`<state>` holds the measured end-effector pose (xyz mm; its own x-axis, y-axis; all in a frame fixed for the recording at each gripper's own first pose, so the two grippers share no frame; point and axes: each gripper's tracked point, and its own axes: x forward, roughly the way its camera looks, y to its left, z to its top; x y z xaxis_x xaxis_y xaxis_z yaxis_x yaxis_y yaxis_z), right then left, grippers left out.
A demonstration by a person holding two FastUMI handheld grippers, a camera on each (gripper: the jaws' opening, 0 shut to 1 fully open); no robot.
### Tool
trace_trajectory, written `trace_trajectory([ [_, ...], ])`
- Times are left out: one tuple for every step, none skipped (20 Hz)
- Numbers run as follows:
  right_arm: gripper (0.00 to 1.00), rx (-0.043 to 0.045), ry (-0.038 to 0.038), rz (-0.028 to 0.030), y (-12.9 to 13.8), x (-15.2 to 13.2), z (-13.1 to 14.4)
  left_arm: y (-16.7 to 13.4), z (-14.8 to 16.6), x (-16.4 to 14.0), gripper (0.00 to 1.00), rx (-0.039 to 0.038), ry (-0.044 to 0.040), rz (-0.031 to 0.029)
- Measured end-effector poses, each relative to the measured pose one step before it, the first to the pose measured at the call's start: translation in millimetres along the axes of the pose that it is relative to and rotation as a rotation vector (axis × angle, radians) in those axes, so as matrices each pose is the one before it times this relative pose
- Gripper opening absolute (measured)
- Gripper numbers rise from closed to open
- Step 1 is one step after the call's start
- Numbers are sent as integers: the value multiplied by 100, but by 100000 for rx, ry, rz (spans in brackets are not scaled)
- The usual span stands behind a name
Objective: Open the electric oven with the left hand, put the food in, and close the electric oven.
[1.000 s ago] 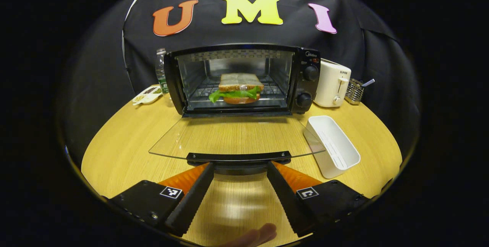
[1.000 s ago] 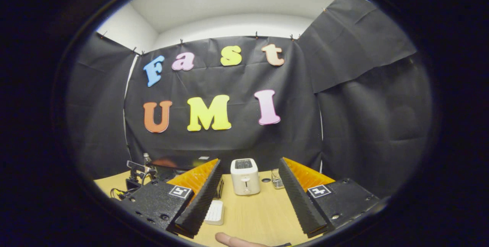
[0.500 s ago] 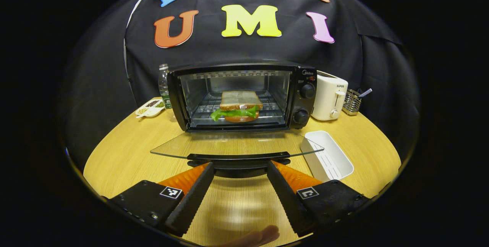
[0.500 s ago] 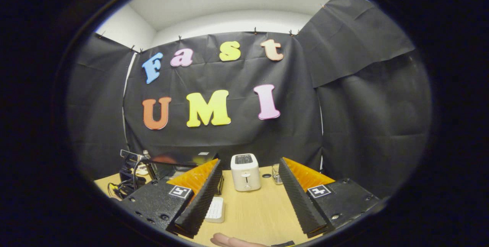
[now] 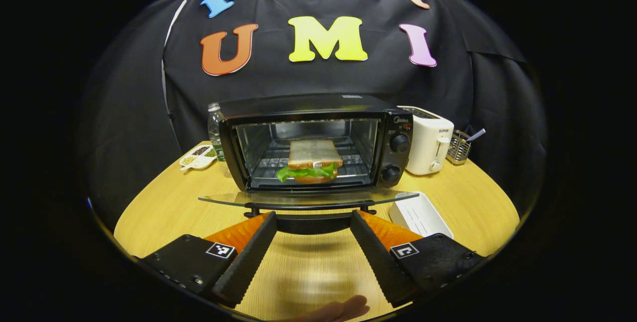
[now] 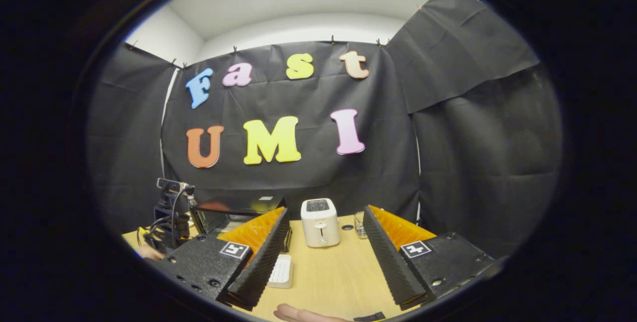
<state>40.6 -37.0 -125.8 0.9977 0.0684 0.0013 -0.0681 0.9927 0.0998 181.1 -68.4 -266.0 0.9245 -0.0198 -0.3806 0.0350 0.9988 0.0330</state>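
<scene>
The spread-fingered left gripper (image 5: pixel 311 242) is lifting the glass oven door's black handle (image 5: pixel 309 222) ahead; it should be pushing evenly, while the right gripper (image 6: pixel 326 250) is hanging unclenched, empty.

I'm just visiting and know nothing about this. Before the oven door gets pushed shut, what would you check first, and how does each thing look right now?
1. Sandwich fully inside on the rack, clear of the door's path: ok.
2. Oven door free to swing, nothing lying on the glass: ok.
3. Left gripper lined up with the door handle, open with a finger on each side: ok.
4. Whether the fingers touch the handle: cannot tell.
5. White tray close beside the door's right corner, could be brushed: cannot tell.
6. Right gripper open, empty, held away from the oven: ok.
</scene>
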Motion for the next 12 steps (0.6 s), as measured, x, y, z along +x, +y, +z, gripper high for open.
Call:
trace_trajectory([
  [95, 151, -897, -303, -52, -54, 300, 42, 481, 211, 98, -840, -838, 75],
  [95, 5, -384, -166, 34, -72, 156, 130, 547, 289, 98, -876, -550, -66],
  [95, 109, -91, -113, -21, -115, -31, 63, 466, 234, 98, -1376, -154, -23],
  [95, -23, 240, 151, 169, -107, -88, 58, 642, 497, 98, -694, -778, -44],
  [95, -91, 479, 214, 37, -175, -12, -21, 810, 518, 99, 625, -930, 138],
  [95, 21, 229, 59, 72, -131, -94, 218, 337, 597, 98, 1272, 323, 728],
  [95, 134, -143, -204, 63, -156, 105, 239, 850, 519, 98, 1693, -1617, 1564],
  [95, -5, 13, -356, 16, -139, 108, 161, 727, 701, 97, 1339, -1314, 1499],
  [95, -49, 92, -205, 57, -230, 104, 179, 640, 477, 98, 1263, -567, 693],
  [95, -27, -203, 47, 175, -348, 157, 190, 599, -112, 98, 337, -1433, 821],
  [95, -178, -211, 166, 165, -374, 156, -106, 770, -310, 98, -15, -2116, -557],
  [95, -258, -224, -79, 162, -321, 126, -190, 604, -693, 98, -565, -1356, -819],
])
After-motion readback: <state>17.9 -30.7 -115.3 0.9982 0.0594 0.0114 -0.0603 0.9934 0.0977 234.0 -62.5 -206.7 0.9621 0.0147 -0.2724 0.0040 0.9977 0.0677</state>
